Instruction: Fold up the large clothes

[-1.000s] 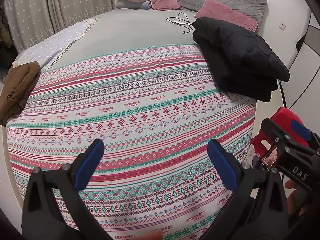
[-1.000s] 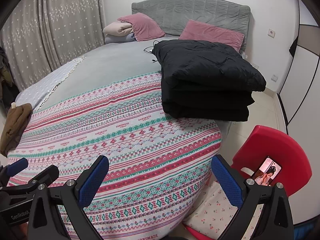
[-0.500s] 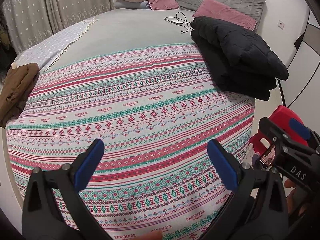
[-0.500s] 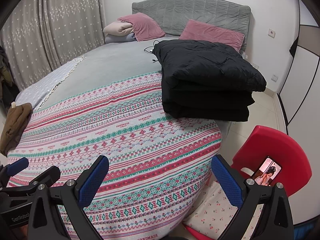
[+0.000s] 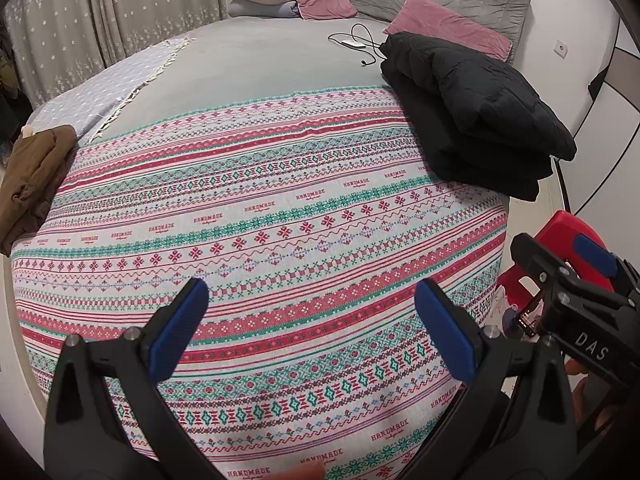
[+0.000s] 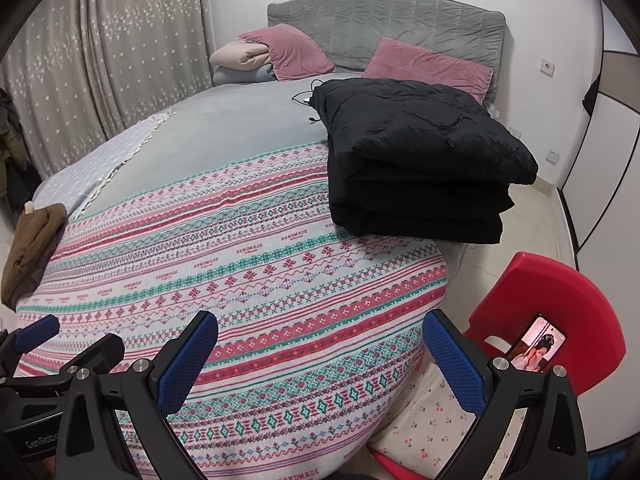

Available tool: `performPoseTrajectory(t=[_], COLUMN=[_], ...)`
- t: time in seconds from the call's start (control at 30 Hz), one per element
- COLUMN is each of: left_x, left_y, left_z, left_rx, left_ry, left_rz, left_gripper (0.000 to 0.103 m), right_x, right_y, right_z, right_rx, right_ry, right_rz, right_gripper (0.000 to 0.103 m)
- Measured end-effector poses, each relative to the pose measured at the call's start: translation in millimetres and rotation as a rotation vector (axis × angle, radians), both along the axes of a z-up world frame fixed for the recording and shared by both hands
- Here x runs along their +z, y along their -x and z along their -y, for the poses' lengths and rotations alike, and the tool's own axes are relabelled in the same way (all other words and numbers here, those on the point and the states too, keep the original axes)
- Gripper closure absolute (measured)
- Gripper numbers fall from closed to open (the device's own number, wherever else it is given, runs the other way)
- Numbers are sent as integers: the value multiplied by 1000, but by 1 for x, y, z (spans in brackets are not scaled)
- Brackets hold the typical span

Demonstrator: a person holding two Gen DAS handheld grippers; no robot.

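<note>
From my left gripper [image 5: 312,328] I look down the length of the bed [image 5: 260,60], and its blue-padded jaws stand wide apart with nothing between them, hanging above the patterned blanket [image 5: 260,220] that covers the near half of the mattress. My right gripper [image 6: 320,352] is the same: jaws spread wide, empty, over the blanket's near right edge. In the left view I can see the right gripper's black body at the lower right; in the right view the left one shows at the lower left. The black coat [image 6: 416,160] lies folded in a thick stack on the right side of the bed, its near edge resting on the blanket's far right corner and its far edge just short of a pink pillow [image 6: 428,64]. A second pink pillow [image 6: 296,52] leans on a folded beige and grey bundle at the headboard [image 6: 384,20]. A white cable [image 5: 360,40] lies on the grey sheet just beyond the coat. A brown garment [image 5: 32,180] is crumpled at the bed's left edge, well apart from the coat, partly hanging off. To the right of the bed stands a red chair [image 6: 560,308] with a lit phone [image 6: 538,344] propped against its back and a cherry-print cloth [image 6: 432,420] on the seat. Curtains [image 6: 100,60] with small white stars hang along the left wall.
</note>
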State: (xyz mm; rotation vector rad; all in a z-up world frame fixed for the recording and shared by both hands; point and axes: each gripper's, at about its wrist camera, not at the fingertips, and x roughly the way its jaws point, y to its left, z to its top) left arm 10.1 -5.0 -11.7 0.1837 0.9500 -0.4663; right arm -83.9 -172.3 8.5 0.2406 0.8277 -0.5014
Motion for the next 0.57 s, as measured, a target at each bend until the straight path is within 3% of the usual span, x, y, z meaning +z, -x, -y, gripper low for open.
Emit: performPoseTrajectory(t=[0.57], left_x=[-4], left_y=[-7], left_z=[-11], left_rx=[20], left_ry=[-6], left_rz=[-14], left_gripper=[1], right_x=[-1], right_y=[-9], right_z=[-5], right_rx=[22], right_ry=[-1], right_rz=[-5], right_gripper=[0])
